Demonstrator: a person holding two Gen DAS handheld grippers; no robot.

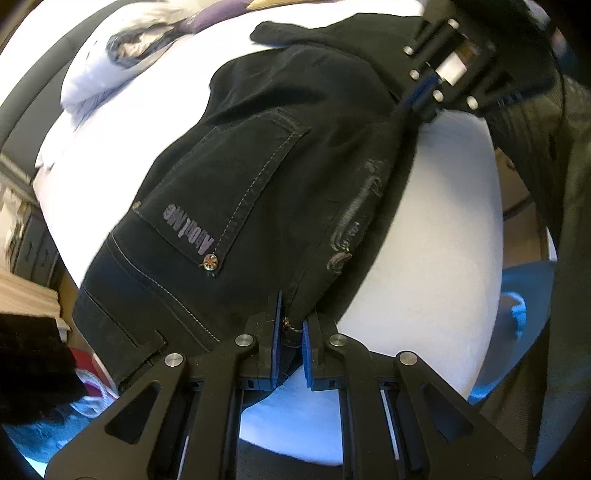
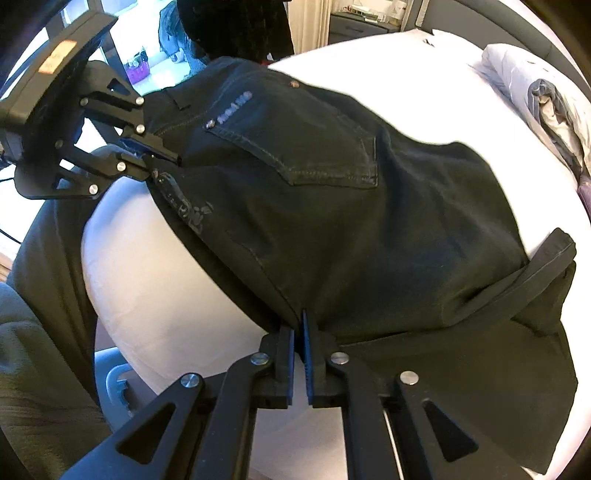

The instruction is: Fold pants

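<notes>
Black pants [image 1: 266,173] lie on the white bed [image 1: 443,221], back pocket with a printed logo facing up. My left gripper [image 1: 293,325] is shut on the waistband edge near the fly. It also shows in the right wrist view [image 2: 162,158] at the upper left, pinching the same edge. My right gripper [image 2: 299,325] is shut on the pants [image 2: 332,206] at the seam edge further down the leg. It also shows in the left wrist view [image 1: 417,107] at the top right. A folded leg [image 2: 480,369] lies under the top layer.
A rumpled white and grey duvet [image 2: 535,96] lies at the far side of the bed, also seen in the left wrist view [image 1: 122,55]. A dark bed frame [image 2: 480,22] curves round the mattress. The person's grey clothing [image 2: 40,332] is at the left. Furniture [image 2: 362,22] stands beyond.
</notes>
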